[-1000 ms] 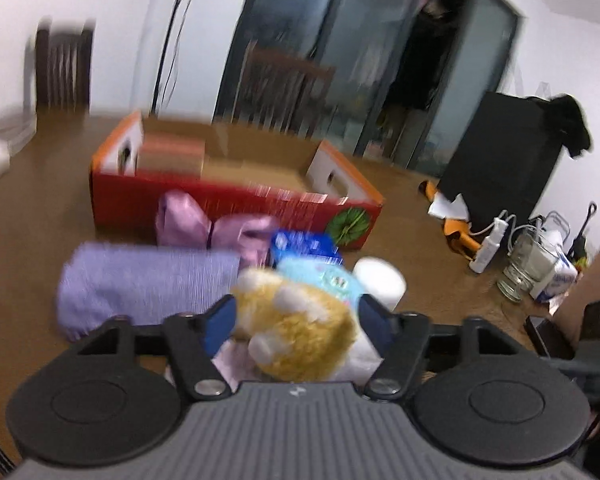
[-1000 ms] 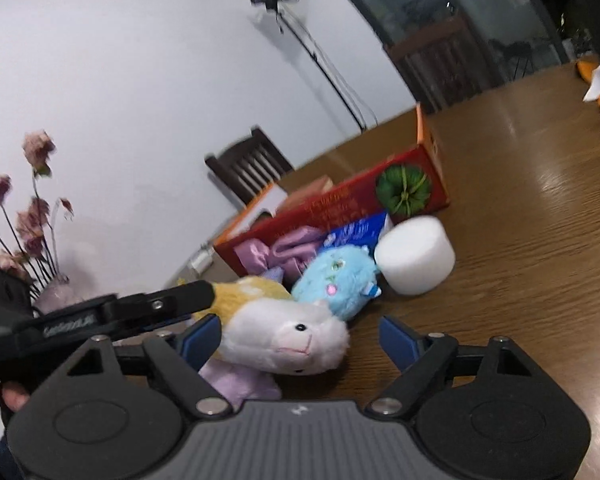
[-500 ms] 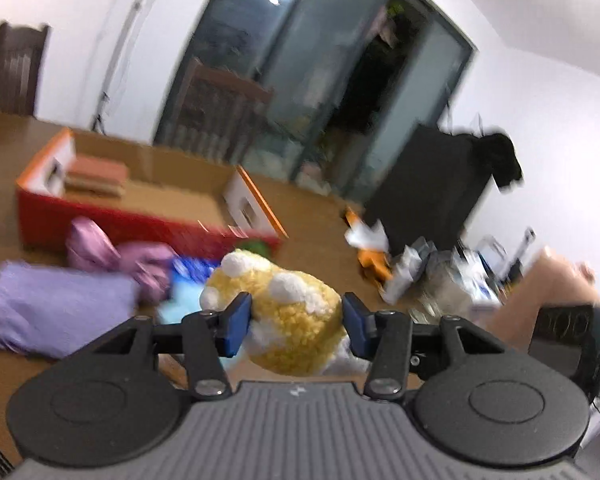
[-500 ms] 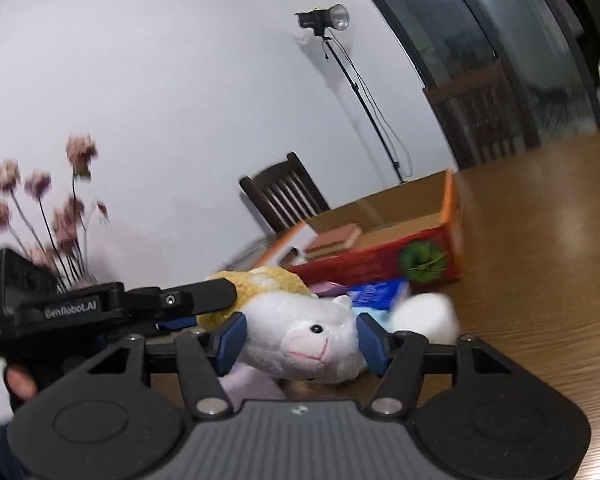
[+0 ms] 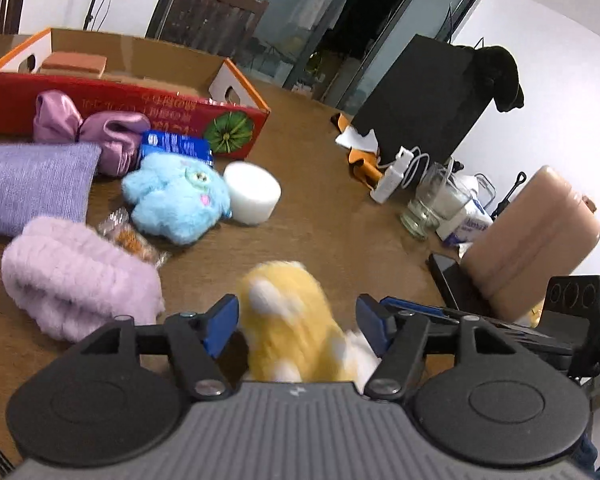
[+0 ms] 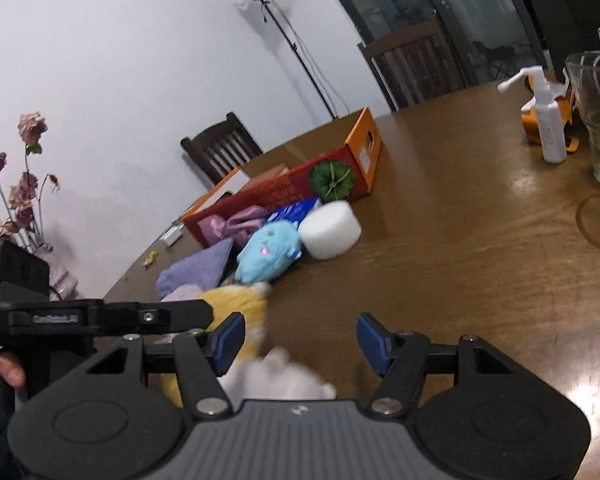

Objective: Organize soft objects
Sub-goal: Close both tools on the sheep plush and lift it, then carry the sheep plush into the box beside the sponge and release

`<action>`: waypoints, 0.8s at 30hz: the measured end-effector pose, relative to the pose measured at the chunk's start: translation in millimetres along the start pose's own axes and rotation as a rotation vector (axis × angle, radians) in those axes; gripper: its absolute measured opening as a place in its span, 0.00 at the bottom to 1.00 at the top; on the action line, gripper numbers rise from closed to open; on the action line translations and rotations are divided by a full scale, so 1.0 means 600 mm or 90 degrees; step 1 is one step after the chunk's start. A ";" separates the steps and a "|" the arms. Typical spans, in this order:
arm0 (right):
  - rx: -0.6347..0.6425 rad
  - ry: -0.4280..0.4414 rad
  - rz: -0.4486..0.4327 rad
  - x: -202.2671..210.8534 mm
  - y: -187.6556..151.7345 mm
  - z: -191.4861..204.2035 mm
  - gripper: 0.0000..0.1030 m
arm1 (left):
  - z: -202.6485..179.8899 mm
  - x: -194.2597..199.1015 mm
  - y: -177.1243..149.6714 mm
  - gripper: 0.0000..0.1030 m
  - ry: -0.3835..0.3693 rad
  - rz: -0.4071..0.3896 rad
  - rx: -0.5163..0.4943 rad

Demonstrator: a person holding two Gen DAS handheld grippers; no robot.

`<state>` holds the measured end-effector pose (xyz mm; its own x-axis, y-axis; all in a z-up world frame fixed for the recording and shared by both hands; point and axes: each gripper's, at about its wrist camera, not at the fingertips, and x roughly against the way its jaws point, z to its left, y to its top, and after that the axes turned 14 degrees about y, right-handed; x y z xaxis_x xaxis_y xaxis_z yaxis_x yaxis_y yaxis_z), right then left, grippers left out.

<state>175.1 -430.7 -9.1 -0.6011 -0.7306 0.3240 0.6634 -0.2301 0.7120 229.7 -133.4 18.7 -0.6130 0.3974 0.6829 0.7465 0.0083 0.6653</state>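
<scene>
Two grippers recorded. Left gripper (image 5: 296, 326): jaws opening, blue pads clear of the blurred yellow-and-white plush toy (image 5: 290, 320) lying between them on the brown wooden table (image 5: 340, 220). From nine toward one o'clock: fuzzy pink roll (image 5: 76, 280), folded lilac knit cloth (image 5: 32, 186), fluffy blue plush (image 5: 176, 200), white foam cylinder (image 5: 252, 192); red open cardboard box (image 5: 120, 100) at eleven. Right gripper (image 6: 300, 338): fingers parted, the same toy low between them, pads not pressing it.
</scene>
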 end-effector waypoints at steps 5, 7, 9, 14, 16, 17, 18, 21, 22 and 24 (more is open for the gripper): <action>-0.011 0.013 0.036 0.006 -0.023 0.008 0.61 | 0.014 -0.008 -0.025 0.51 -0.002 0.016 0.026; -0.021 0.010 0.047 -0.004 -0.029 0.001 0.54 | 0.014 -0.007 -0.028 0.47 -0.010 0.012 0.035; -0.025 0.026 0.043 -0.010 -0.027 0.004 0.50 | 0.007 0.002 -0.026 0.46 0.007 -0.010 0.013; 0.005 0.037 0.025 -0.023 0.005 0.024 0.49 | 0.017 0.030 0.004 0.46 0.004 -0.063 0.014; 0.031 0.038 0.017 -0.040 0.037 0.038 0.49 | 0.029 0.036 0.036 0.46 0.007 -0.086 0.010; 0.042 0.039 0.015 -0.052 0.055 0.043 0.49 | 0.035 0.040 0.057 0.46 0.014 -0.104 0.006; 0.054 0.043 0.012 -0.068 0.078 0.047 0.49 | 0.043 0.044 0.083 0.46 0.023 -0.125 0.000; 0.078 0.062 0.005 -0.136 0.157 0.054 0.49 | 0.072 0.049 0.155 0.46 0.059 -0.183 -0.013; 0.086 0.067 0.002 -0.166 0.189 0.056 0.49 | 0.086 0.046 0.184 0.46 0.070 -0.199 -0.016; 0.106 0.074 -0.001 -0.220 0.239 0.058 0.49 | 0.116 0.032 0.242 0.46 0.093 -0.210 -0.012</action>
<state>333.8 -345.0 71.9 -0.5401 -0.8016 0.2563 0.5740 -0.1281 0.8088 344.0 -60.4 107.3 -0.8517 0.2401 0.4658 0.4984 0.0963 0.8616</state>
